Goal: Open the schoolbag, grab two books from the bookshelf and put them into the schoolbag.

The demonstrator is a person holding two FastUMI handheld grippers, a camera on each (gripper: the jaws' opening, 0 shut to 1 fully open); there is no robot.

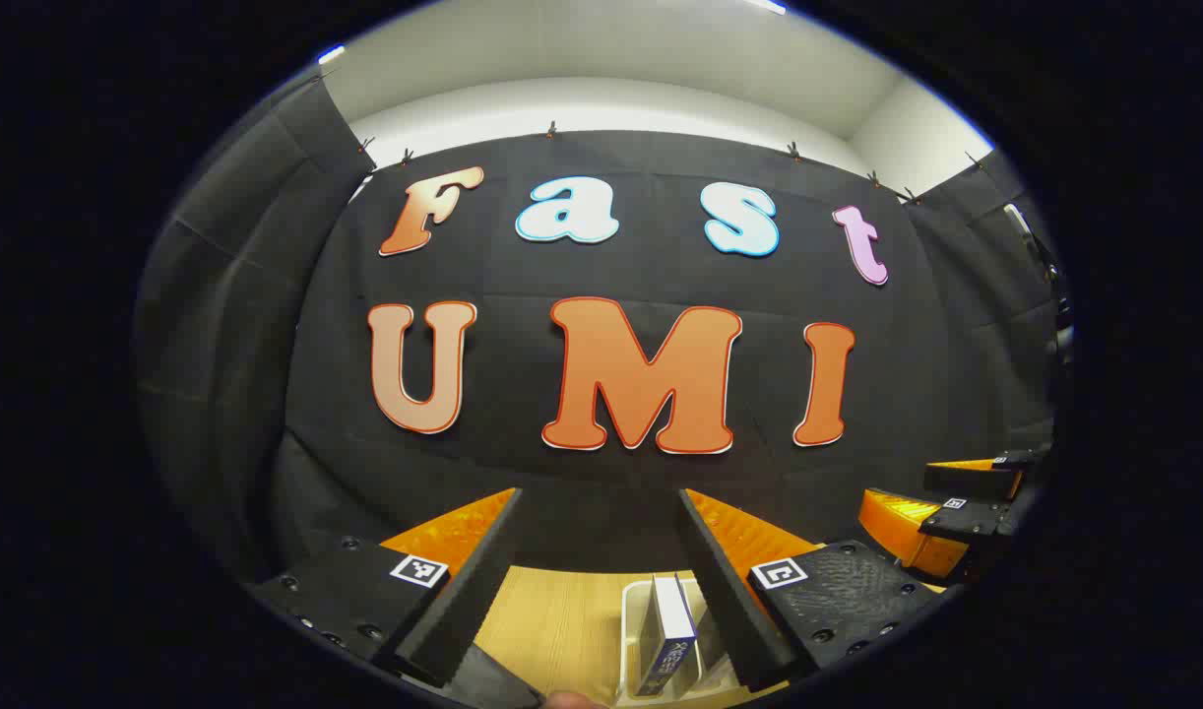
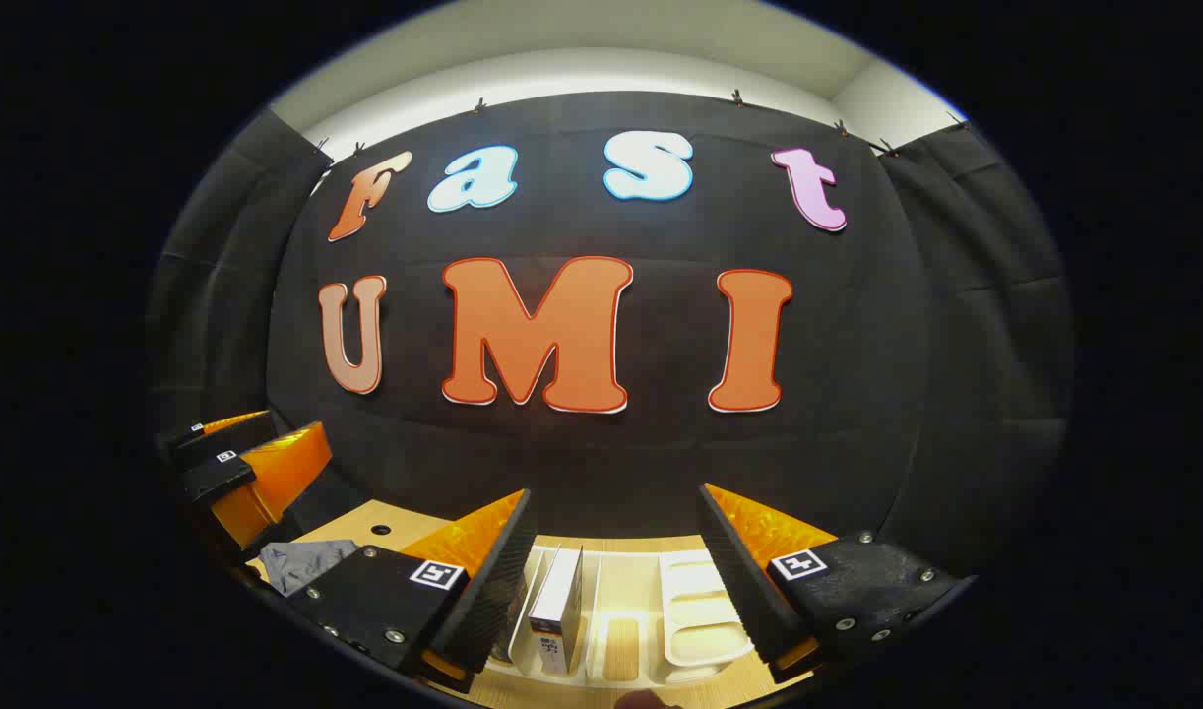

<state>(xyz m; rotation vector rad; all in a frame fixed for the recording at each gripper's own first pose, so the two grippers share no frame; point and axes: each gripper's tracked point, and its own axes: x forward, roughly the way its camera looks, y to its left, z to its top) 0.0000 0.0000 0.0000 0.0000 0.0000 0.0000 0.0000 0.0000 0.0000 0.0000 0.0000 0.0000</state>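
Book [image 2: 556, 606] stands upright in the white bookshelf rack [image 2: 695, 630], below my right gripper [image 2: 616, 571], whose jaws are spread wide and empty. My left gripper [image 1: 601, 581] is likewise wide, empty, above a book [image 1: 668, 630]. I judge them stiff, light, slick-covered: pinch across the covers near the top. Grey fabric [image 2: 291, 566], perhaps the schoolbag, lies left.

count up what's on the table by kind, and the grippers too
grippers: 2 (left gripper, right gripper)
books standing in the white rack: 1 clearly seen (book)
white book racks: 1 (rack)
grey fabric items: 1 (grey fabric, probably the schoolbag)
wooden tables: 1 (table)
total: 6
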